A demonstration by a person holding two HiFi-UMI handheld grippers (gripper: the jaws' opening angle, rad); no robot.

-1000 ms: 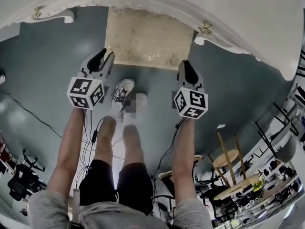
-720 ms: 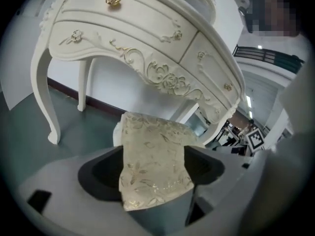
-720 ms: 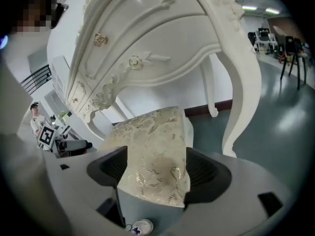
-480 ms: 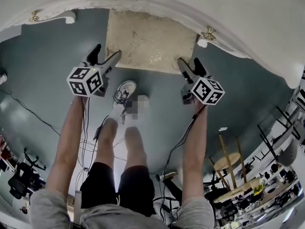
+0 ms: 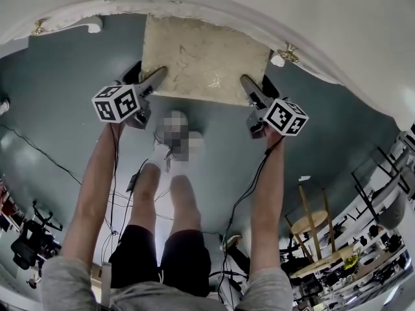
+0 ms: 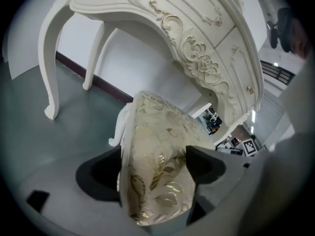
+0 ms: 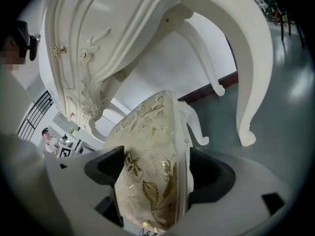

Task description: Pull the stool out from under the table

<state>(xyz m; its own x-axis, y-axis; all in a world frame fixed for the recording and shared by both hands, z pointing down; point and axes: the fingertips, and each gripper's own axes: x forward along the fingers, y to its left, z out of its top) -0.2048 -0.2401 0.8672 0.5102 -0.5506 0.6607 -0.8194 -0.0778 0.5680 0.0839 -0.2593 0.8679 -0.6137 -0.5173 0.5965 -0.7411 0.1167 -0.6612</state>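
Head view: stool (image 5: 204,57) sits partly under the counter (image 5: 292,11), unpulled; left tool (image 5: 146,76) and right tool (image 5: 257,86), jaws just opened wide, straddle its seat, unclamped.

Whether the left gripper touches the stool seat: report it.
Cannot tell: the left gripper view shows the left gripper straddling the stool seat, jaws just opened, no gap or pressing plain.

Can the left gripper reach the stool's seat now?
Probably yes: the left gripper has just opened its fingers, and the seat corner already sits between them; nothing blocks it.
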